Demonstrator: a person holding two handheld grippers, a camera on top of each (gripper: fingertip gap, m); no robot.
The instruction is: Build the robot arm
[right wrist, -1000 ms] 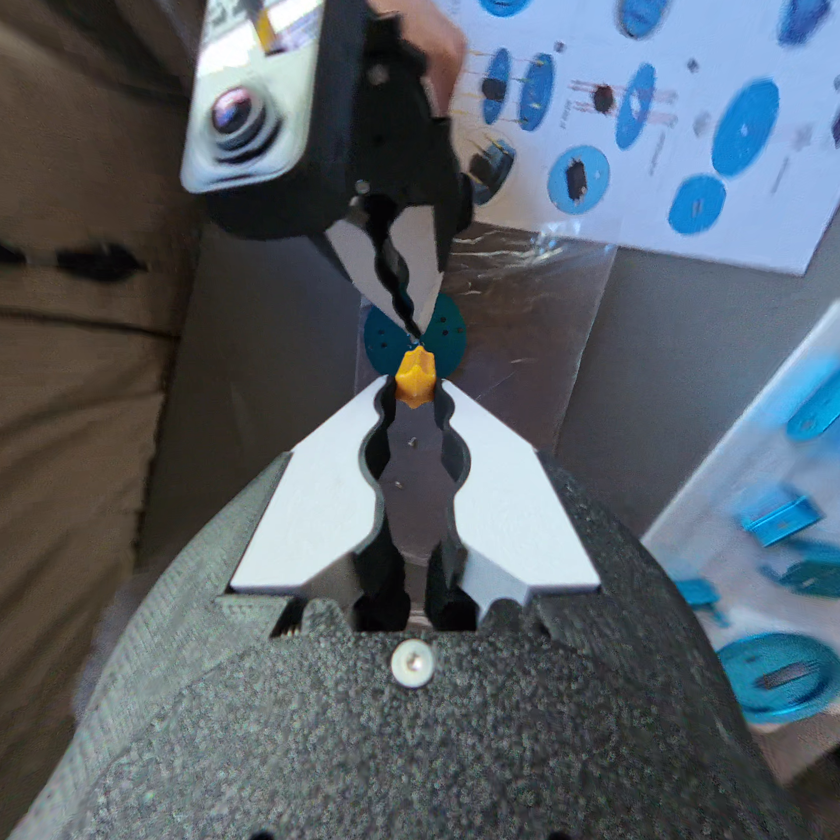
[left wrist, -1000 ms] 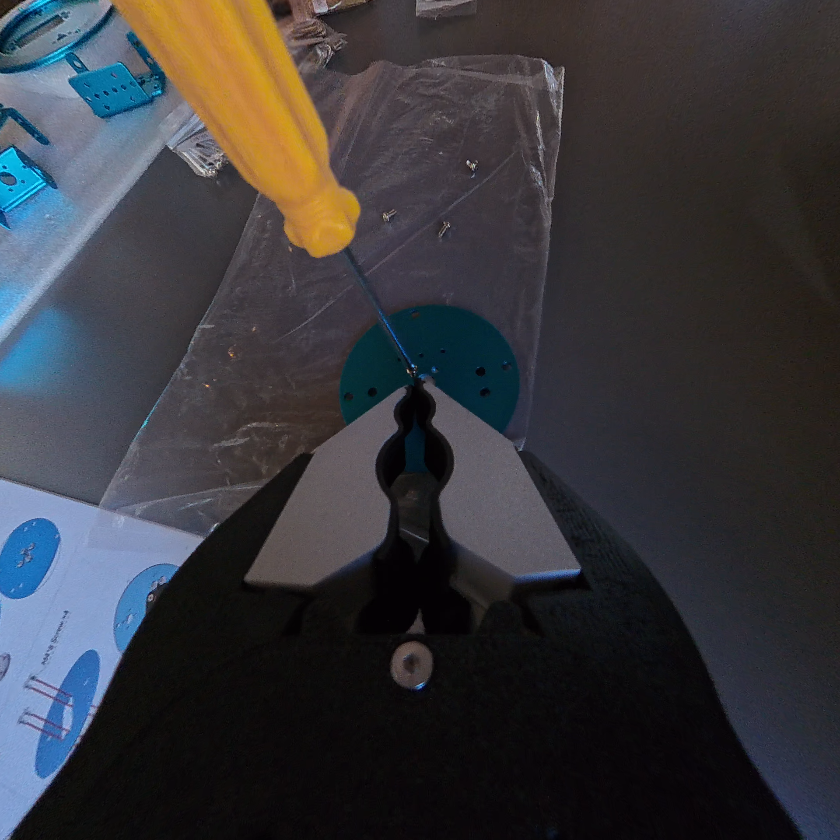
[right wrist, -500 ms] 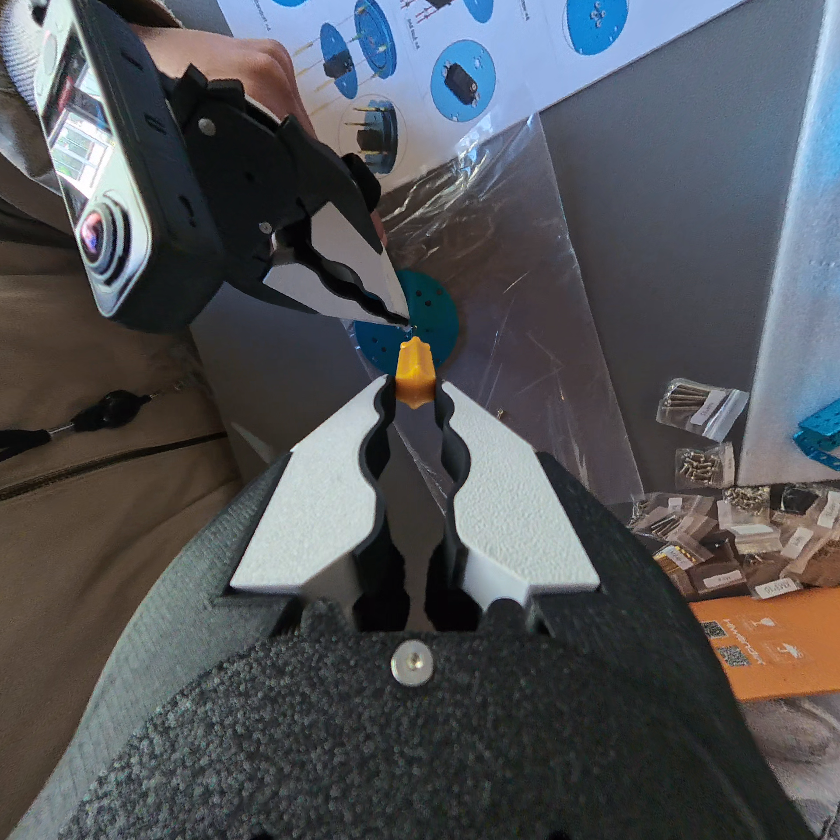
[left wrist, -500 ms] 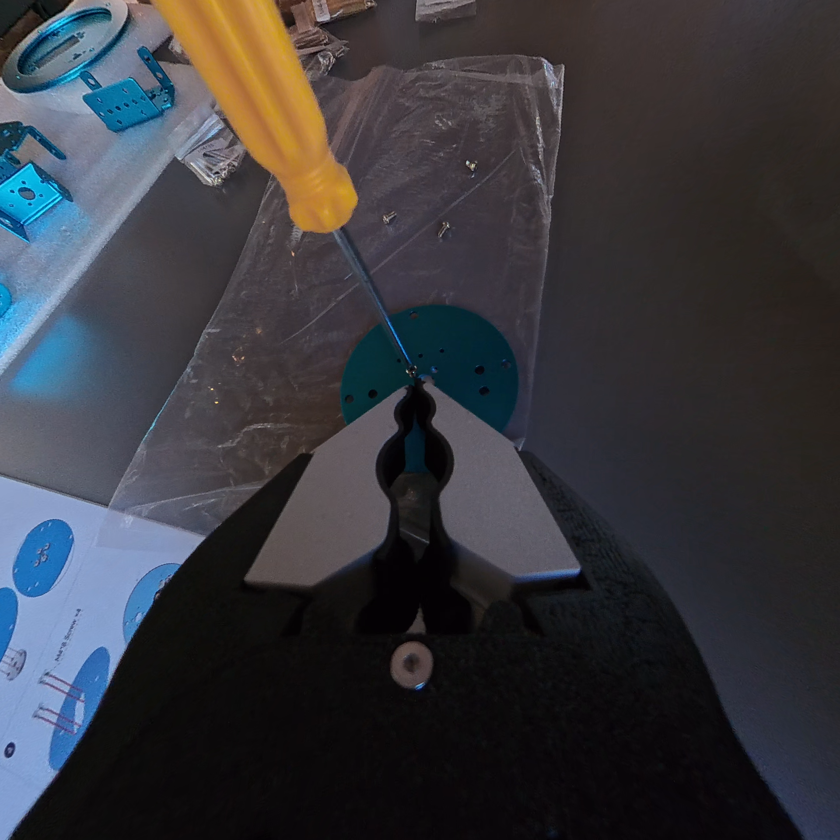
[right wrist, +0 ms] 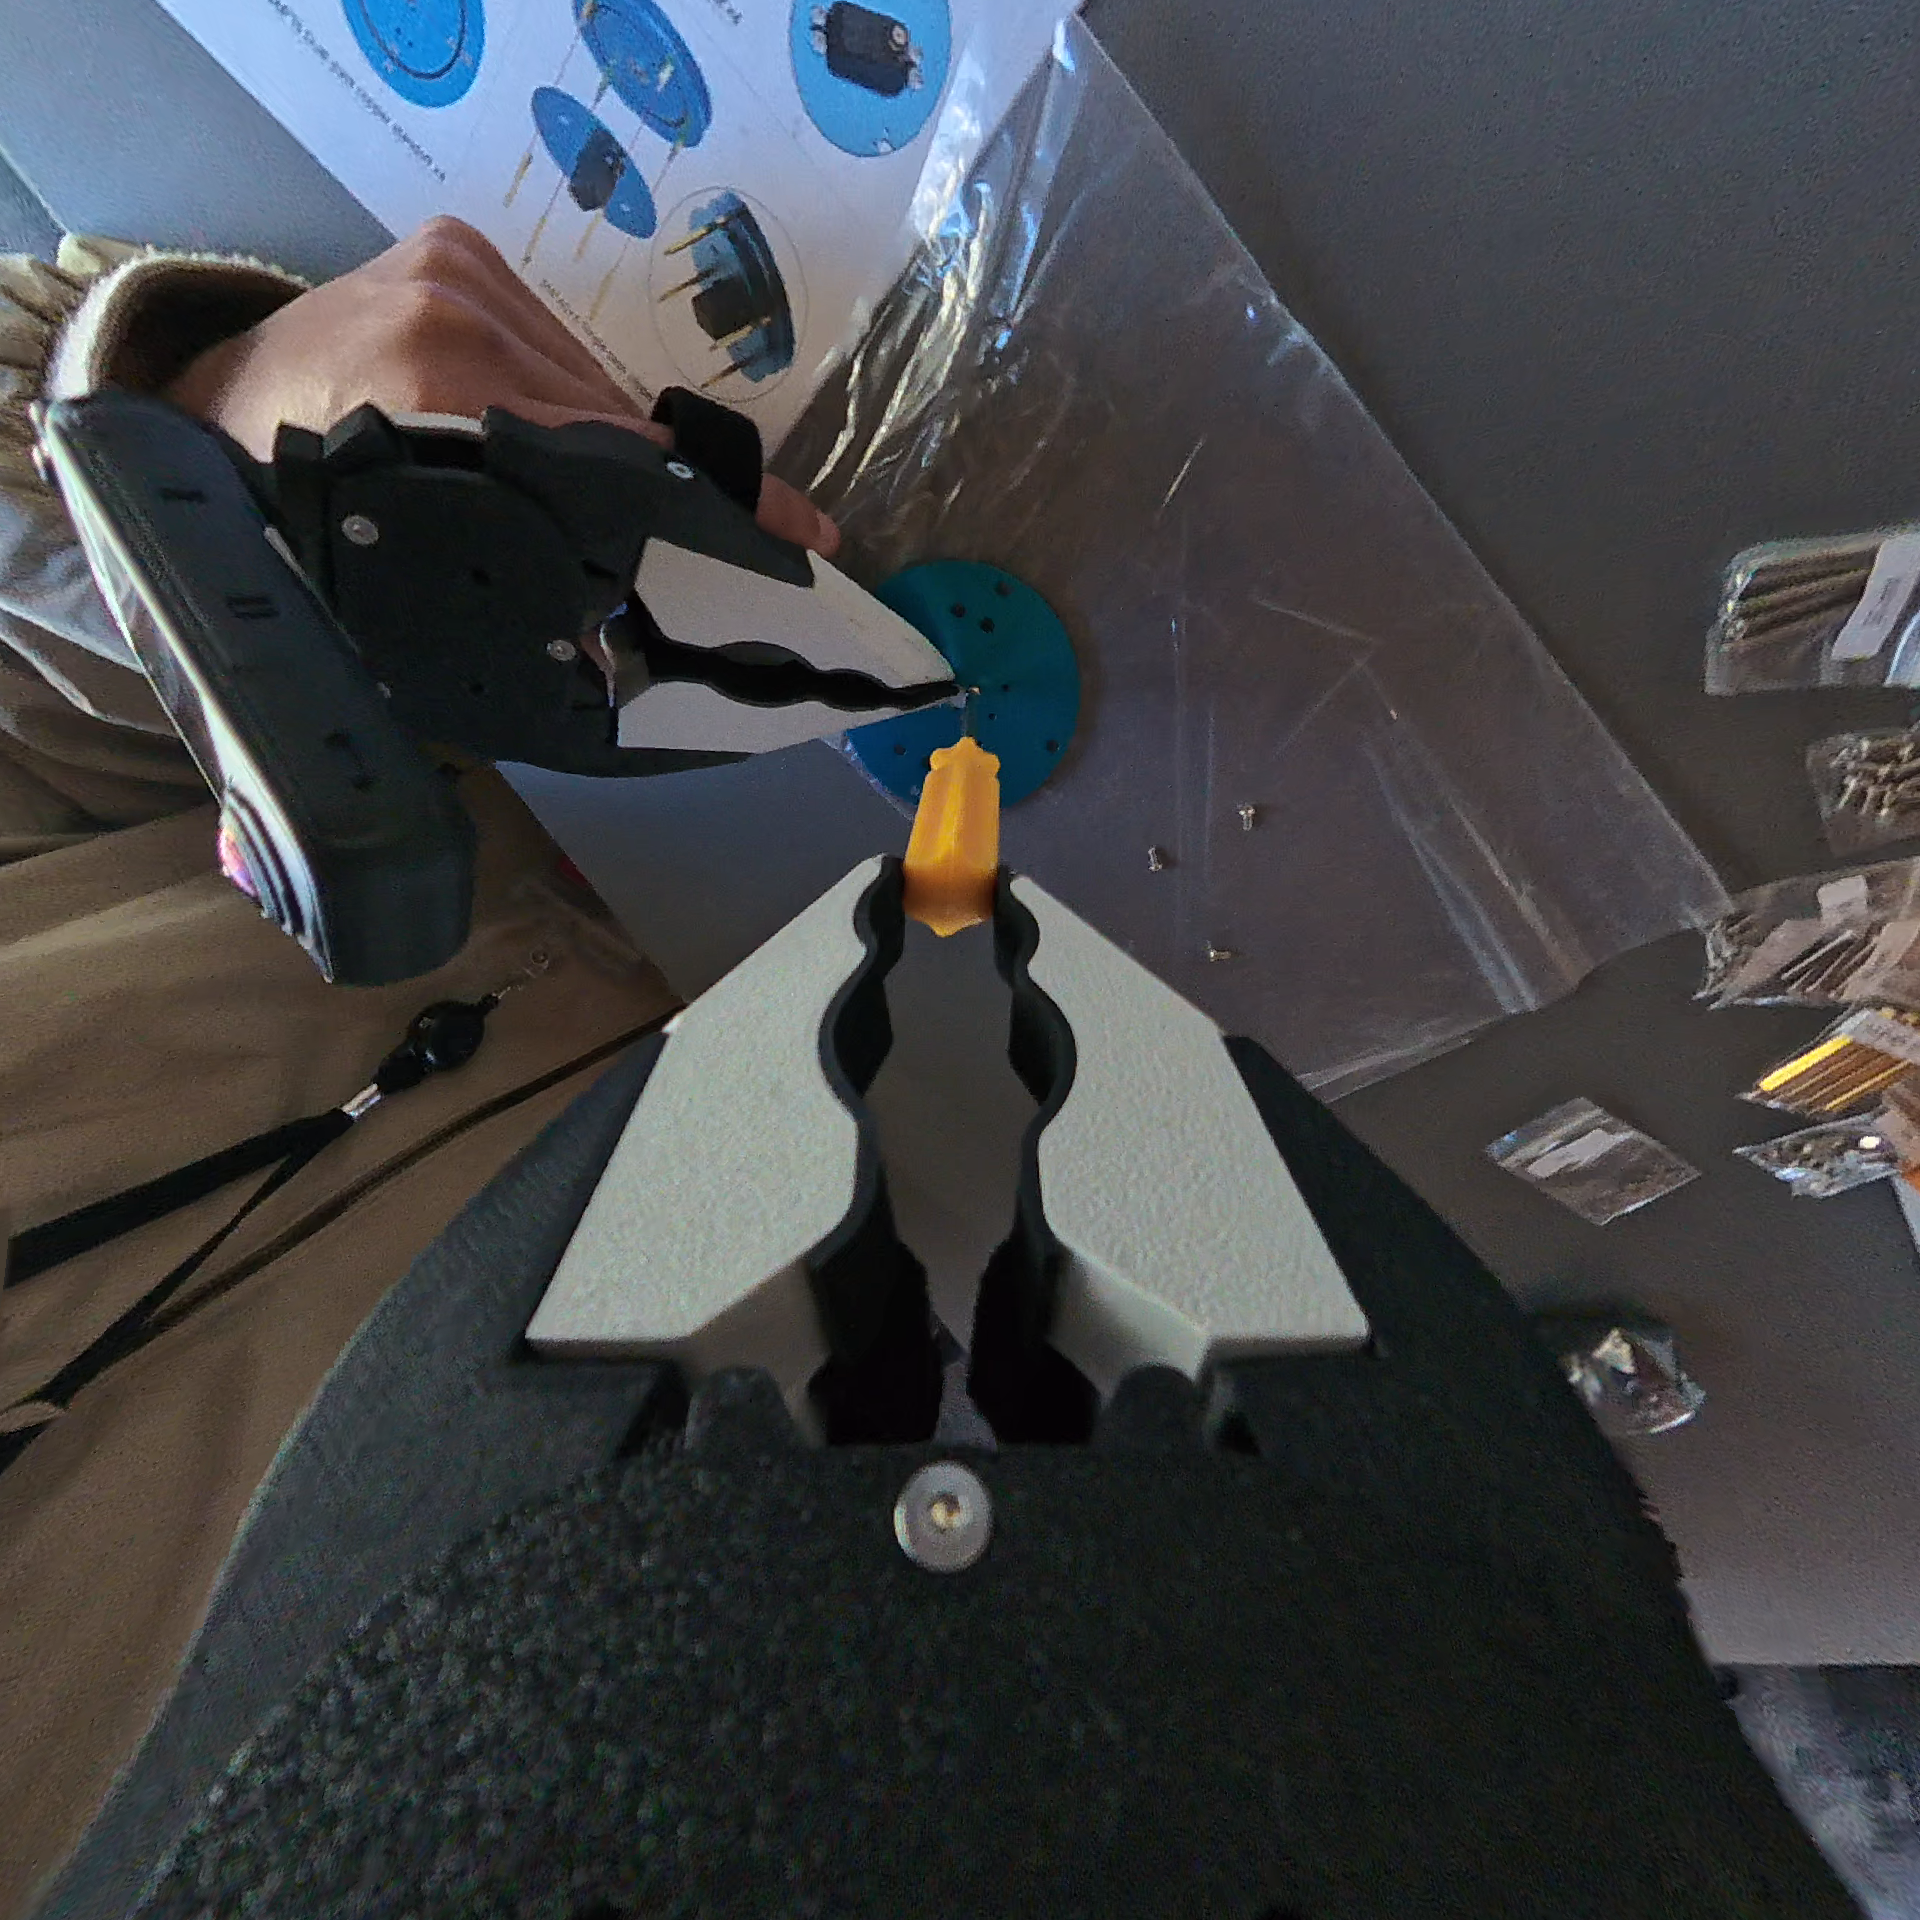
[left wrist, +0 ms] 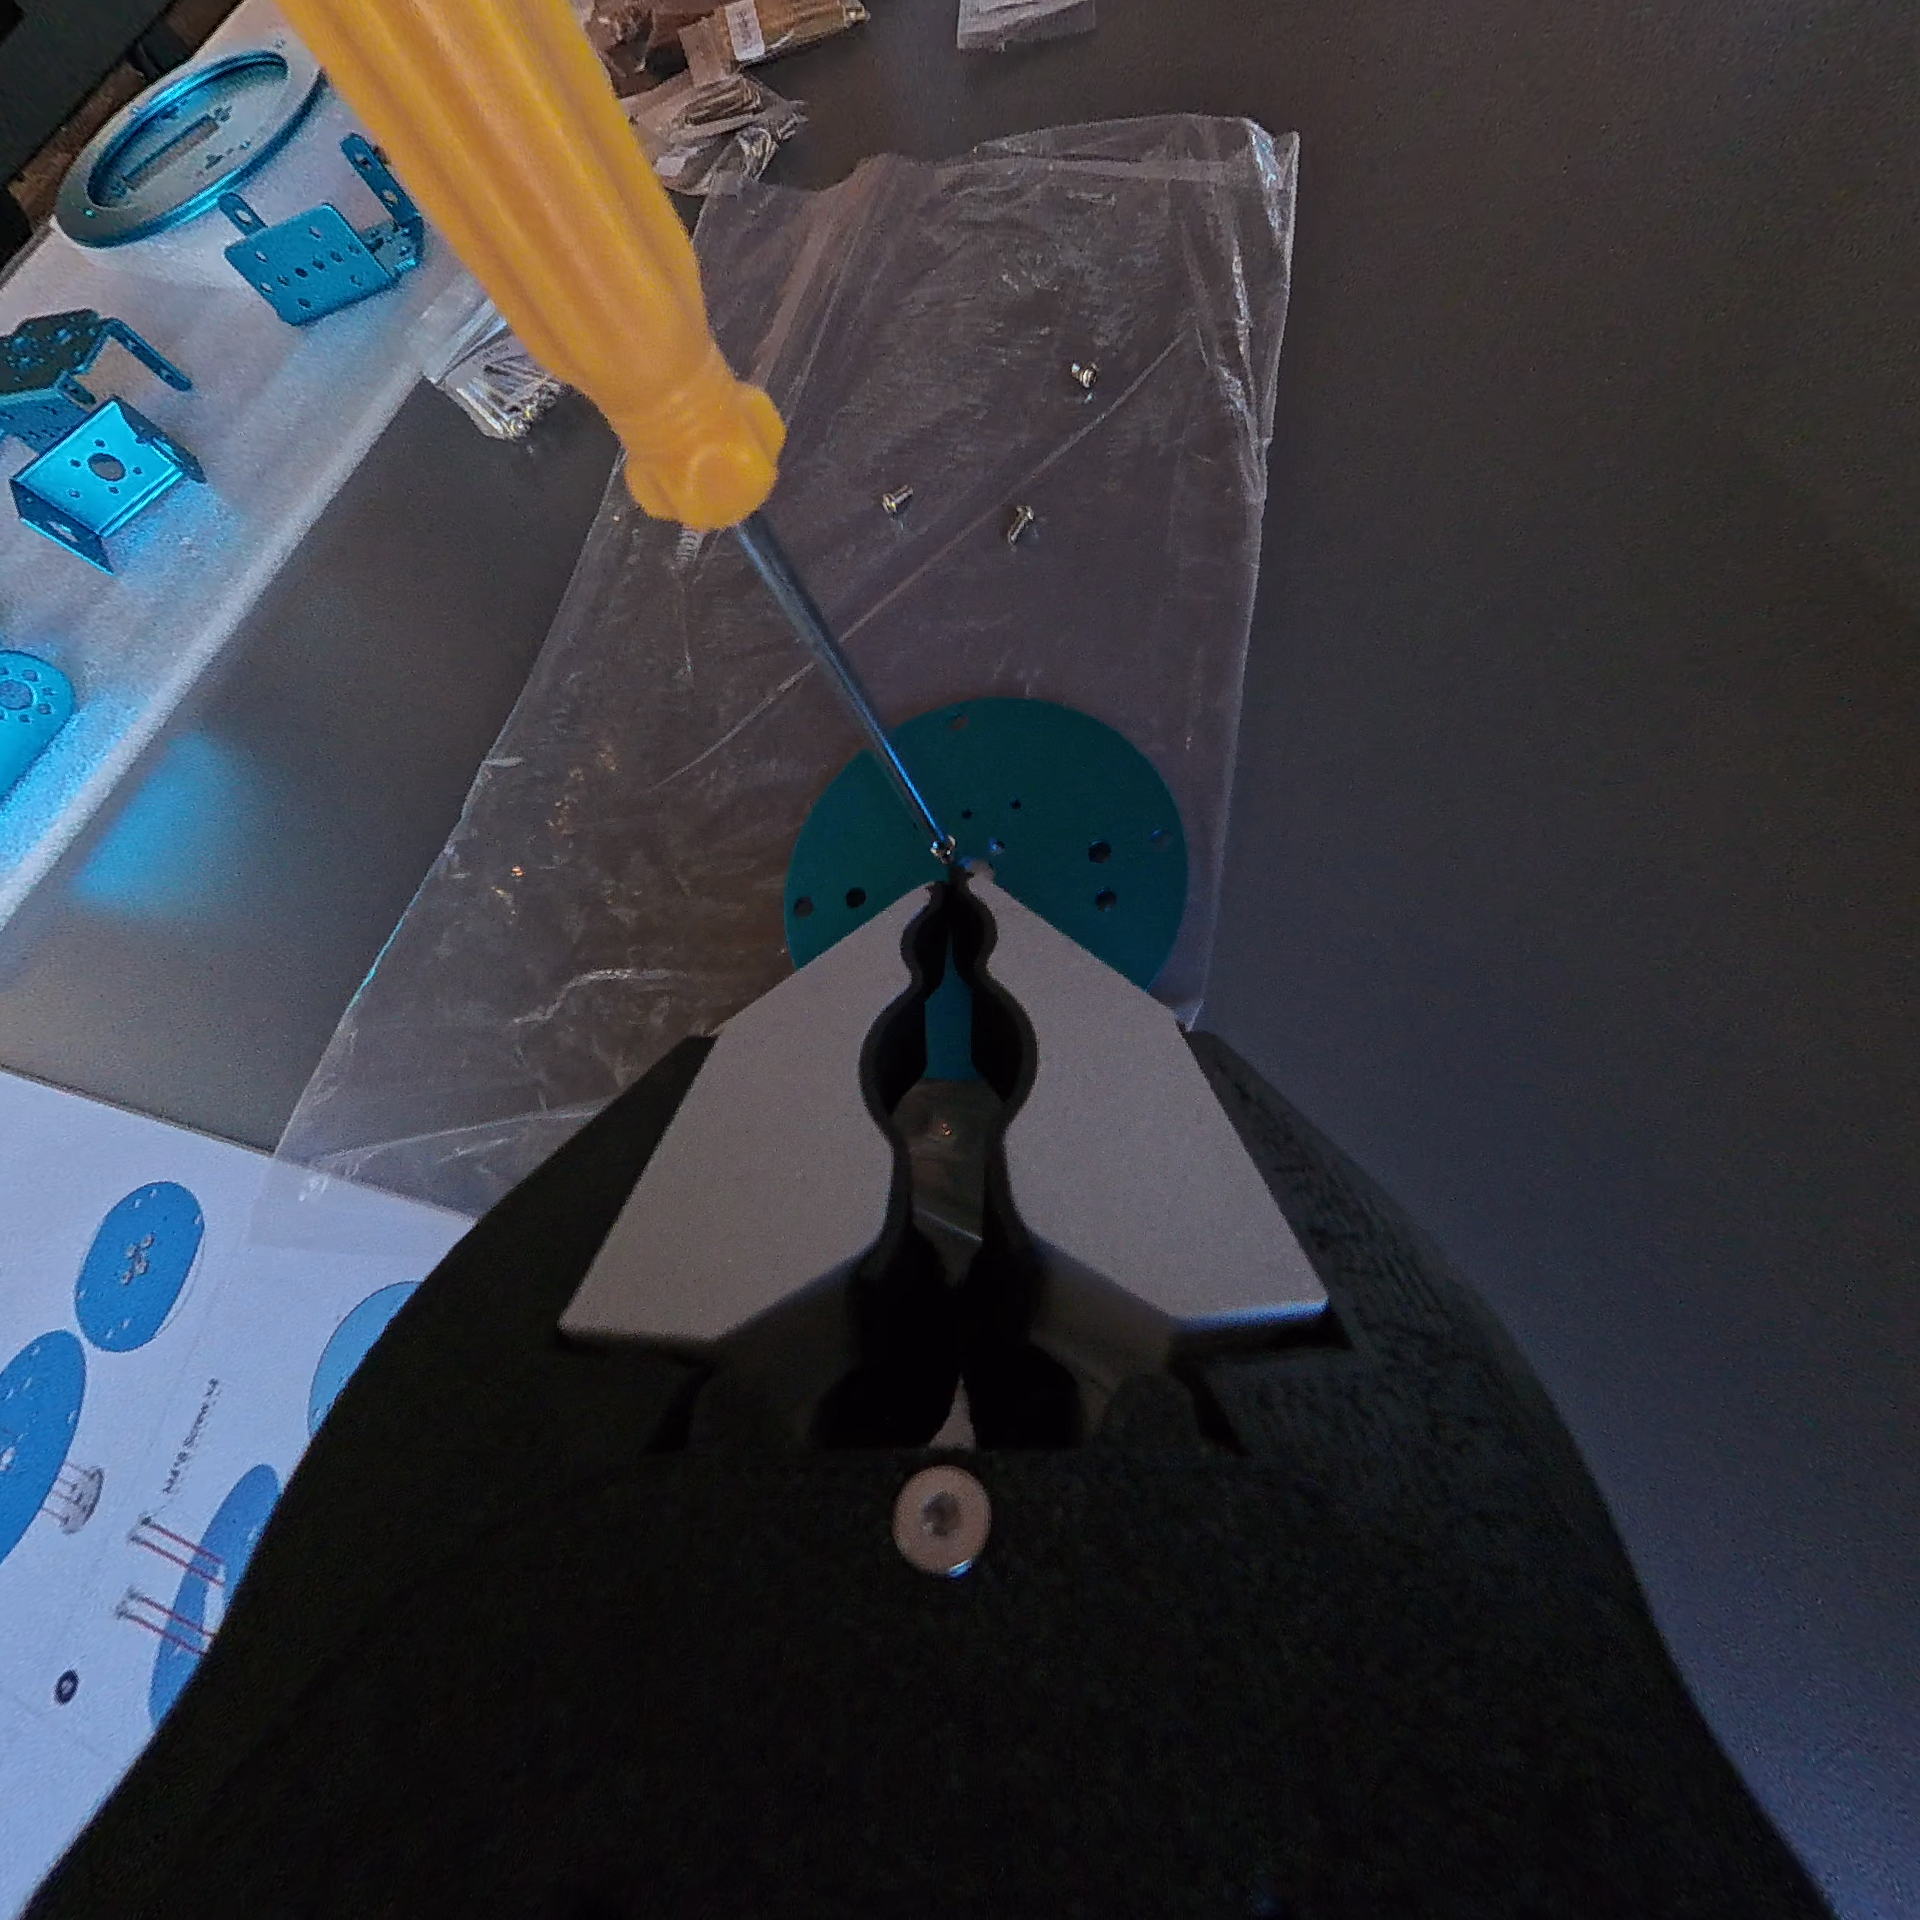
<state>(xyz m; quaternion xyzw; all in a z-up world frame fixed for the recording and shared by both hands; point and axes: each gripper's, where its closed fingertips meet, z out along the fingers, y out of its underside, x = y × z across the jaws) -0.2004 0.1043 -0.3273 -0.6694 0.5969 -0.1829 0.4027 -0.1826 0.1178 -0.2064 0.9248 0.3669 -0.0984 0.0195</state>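
Screwdriver pinched by its handle between my right gripper tips, blade angled down onto a screw in the disc. Left gripper tips closed together at that screw, apparently steadying it; whether they actually pinch it I cannot tell.

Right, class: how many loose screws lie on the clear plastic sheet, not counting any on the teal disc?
3 loose screws: two close together just right of the yellow screwdriver handle's end, one farther up the clear plastic sheet. The handle may hide more.
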